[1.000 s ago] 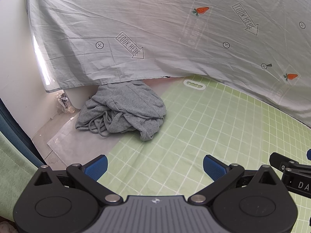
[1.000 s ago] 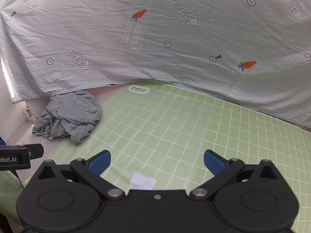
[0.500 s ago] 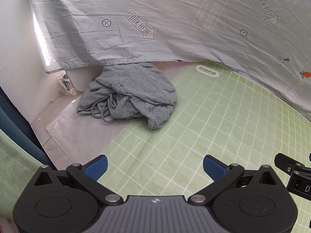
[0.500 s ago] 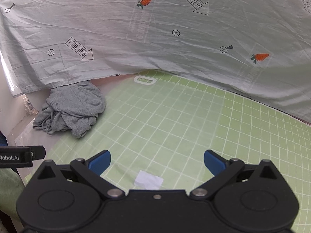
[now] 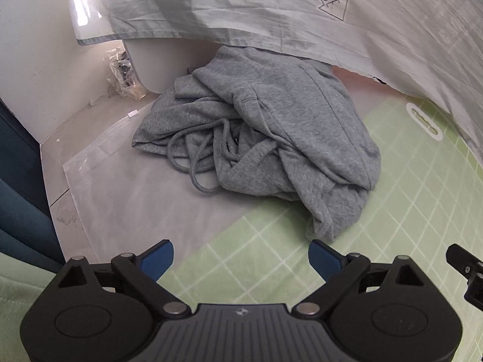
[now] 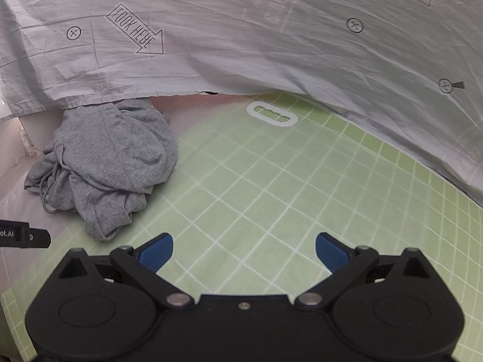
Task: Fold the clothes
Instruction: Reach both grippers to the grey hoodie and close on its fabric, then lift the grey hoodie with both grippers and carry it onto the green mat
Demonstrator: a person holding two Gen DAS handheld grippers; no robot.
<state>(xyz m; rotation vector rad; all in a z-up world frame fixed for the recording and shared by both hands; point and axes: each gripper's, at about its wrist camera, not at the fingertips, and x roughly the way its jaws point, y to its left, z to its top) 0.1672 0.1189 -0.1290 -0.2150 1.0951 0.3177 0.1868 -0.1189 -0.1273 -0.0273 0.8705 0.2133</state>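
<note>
A crumpled grey garment (image 5: 271, 132) with a drawstring lies in a heap at the left edge of the green grid mat (image 5: 407, 226); in the right wrist view the same garment (image 6: 111, 163) sits at the mat's (image 6: 271, 196) far left. My left gripper (image 5: 240, 258) hovers just short of the heap, jaws wide and closing, nothing between them. My right gripper (image 6: 243, 250) hangs over bare mat to the right of the garment, jaws also wide and closing on nothing. Each gripper's tip shows at the edge of the other's view.
A printed pale sheet (image 6: 271, 36) hangs along the back and drapes over the mat's far edge. A clear plastic sheet (image 5: 126, 187) lies under the garment's left side. A crinkled plastic bag (image 5: 122, 72) sits by the white wall. Teal fabric (image 5: 18, 187) stands at the left.
Both grippers have moved forward and down toward the grey garment, which now looks much larger and closer. The jaws of both have narrowed slightly.
</note>
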